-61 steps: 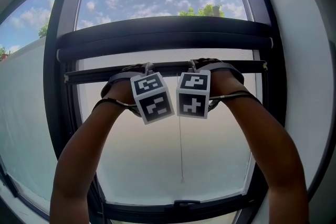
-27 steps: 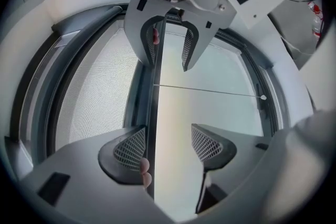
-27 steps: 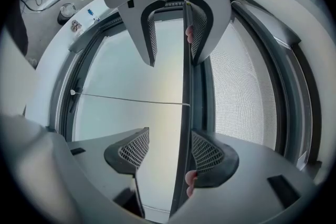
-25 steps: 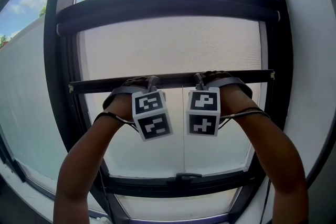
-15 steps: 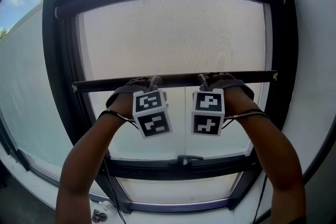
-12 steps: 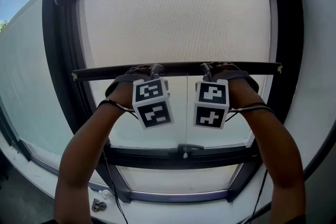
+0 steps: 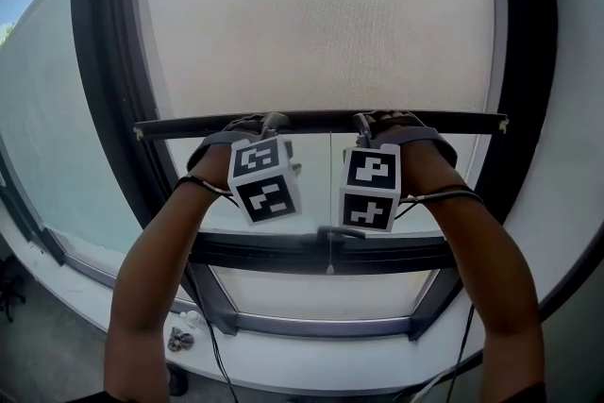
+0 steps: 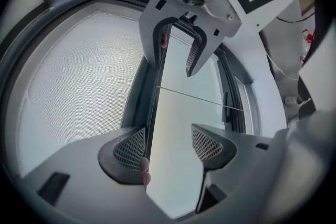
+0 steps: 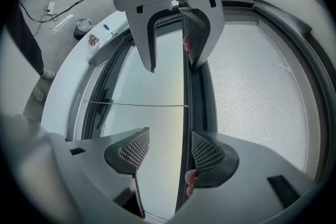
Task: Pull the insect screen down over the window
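The insect screen of grey mesh covers most of the window, and its dark bottom bar lies level just above the window's lower frame. My left gripper and right gripper sit side by side on the bar's middle. In the left gripper view the bar runs along the left pad of my left gripper, with the jaws spread wide. In the right gripper view the bar lies against the right pad of my right gripper, also spread. A person's fingertips touch the bar by each pad. A thin pull cord hangs from the bar.
A dark lower window frame with a handle crosses below the bar. The white sill carries small objects and a cable at the left. Dark side frames flank the screen.
The bar and mesh have come down from just under the roller casing to near the lower frame. Both grippers went down with it, staying side by side.
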`<state>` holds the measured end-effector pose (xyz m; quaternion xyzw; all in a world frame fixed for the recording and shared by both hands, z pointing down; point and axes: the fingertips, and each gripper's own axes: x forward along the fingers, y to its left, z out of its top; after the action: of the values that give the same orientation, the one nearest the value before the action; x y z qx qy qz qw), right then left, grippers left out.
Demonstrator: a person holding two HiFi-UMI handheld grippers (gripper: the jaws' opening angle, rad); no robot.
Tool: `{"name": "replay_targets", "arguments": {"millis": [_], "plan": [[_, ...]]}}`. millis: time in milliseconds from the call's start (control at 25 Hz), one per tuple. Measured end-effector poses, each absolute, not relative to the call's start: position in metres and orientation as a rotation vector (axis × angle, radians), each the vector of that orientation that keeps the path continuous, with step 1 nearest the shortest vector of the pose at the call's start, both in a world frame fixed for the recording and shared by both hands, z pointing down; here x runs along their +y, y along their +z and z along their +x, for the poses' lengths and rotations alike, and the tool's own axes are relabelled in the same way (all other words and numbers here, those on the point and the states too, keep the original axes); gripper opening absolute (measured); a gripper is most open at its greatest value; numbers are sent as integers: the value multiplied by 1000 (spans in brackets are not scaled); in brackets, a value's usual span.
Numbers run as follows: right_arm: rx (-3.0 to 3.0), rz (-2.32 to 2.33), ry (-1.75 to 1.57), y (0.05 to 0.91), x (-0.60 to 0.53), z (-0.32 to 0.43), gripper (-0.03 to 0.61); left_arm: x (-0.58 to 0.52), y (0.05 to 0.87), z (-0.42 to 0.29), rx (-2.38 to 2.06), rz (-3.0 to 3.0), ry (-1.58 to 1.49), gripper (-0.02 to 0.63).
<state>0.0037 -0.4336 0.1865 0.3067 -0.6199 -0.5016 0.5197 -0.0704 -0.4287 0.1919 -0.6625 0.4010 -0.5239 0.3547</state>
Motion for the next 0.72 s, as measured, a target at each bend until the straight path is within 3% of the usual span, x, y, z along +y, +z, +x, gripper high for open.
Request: {"name": "replay_targets", "arguments": {"millis": [720], "plan": [[-1539,684,-1039,325,-435,4,252,-430,331,-66,919,-1774,-1405,278]]}}
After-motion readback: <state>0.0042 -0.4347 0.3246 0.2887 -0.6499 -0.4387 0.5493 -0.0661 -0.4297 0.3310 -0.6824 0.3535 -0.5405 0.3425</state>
